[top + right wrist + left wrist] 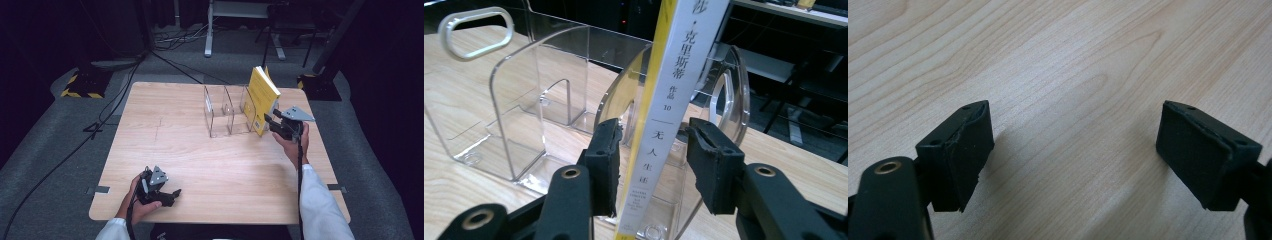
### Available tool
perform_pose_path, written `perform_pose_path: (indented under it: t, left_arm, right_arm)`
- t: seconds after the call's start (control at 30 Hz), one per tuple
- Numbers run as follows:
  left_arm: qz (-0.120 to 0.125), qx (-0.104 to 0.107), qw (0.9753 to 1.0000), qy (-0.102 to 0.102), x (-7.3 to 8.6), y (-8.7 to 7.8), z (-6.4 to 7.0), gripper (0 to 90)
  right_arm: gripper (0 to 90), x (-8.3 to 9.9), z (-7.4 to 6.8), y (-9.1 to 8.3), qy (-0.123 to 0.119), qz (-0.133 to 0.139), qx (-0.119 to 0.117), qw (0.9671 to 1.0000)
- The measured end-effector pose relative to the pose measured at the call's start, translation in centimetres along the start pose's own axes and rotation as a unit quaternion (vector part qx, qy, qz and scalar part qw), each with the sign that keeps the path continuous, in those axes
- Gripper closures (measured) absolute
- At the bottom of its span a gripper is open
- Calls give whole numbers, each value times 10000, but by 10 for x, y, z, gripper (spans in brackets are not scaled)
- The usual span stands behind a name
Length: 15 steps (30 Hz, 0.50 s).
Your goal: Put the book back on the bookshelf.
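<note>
Yellow book (pixel 263 98) stands upright in the rightmost slot of the clear acrylic rack (pixel 223 112), far-right part of the counter (pixel 200 165), leaning slightly. In the right gripper view its white spine (pixel 664 115) rises between the two jaws with a gap on each side, so the right tongs (pixel 270 120) are released, straddling the spine, not pinching it. Left tongs (pixel 174 193) rest low on the counter near the front-left edge, well apart from the rack, jaws spread wide, released, over bare wood (pixel 1063 75).
</note>
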<state>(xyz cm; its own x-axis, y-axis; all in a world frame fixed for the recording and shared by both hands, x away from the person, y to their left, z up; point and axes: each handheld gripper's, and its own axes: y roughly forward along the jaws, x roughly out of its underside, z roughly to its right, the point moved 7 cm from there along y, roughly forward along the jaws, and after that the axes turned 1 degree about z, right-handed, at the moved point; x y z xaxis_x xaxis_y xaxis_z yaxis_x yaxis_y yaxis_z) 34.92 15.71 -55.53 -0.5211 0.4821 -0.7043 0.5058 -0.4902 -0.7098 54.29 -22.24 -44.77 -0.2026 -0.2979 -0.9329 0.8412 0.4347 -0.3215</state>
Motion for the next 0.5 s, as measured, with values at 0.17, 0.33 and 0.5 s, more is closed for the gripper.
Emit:
perform_pose_path:
  t: [0.17, 0.33, 0.5]
  left_arm:
    - [-12, 3, 10000, -7, 0, 0, 0, 159]
    - [-11, 23, 10000, -20, 0, 0, 0, 157]
    - [-12, 28, 10000, -12, 0, 0, 0, 156]
  right_arm:
    - [556, -1, 0, -10, -117, -66, -107, 9999]
    - [534, -3, -1, -18, -221, -145, -291, 9992]
    - [492, -2, -5, -24, -302, -318, -559, 9975]
